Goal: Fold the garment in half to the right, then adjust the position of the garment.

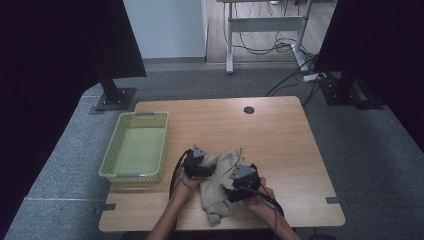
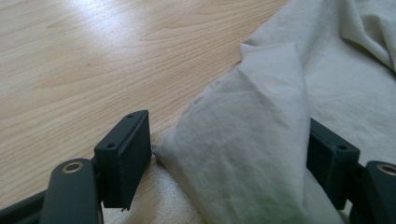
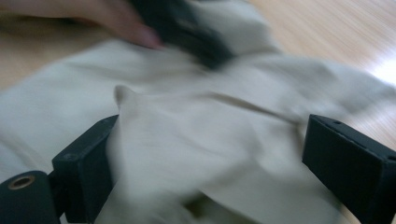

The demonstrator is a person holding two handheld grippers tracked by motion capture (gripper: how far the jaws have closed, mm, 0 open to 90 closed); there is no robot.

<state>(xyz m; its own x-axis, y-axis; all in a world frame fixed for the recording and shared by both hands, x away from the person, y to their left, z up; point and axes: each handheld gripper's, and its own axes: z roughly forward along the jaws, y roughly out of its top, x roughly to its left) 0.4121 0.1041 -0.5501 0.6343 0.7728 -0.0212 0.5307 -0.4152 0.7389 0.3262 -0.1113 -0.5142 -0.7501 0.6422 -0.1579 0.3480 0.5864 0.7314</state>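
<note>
Both grippers are down on the beige cloth (image 1: 222, 182), crumpled on the wooden table (image 1: 280, 135) near its front edge, right of the green basket (image 1: 136, 146). In the left gripper view, the left gripper (image 2: 229, 154) has its jaws spread with a raised fold of cloth between them, close to both pads. The right gripper (image 3: 205, 158) also stands spread, cloth bunched between its jaws; blur hides whether the pads press on it.

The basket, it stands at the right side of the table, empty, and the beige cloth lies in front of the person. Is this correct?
Not quite: the basket stands at the left side of the table, as the high view shows. It is empty, and the beige cloth lies in front of the person.
</note>
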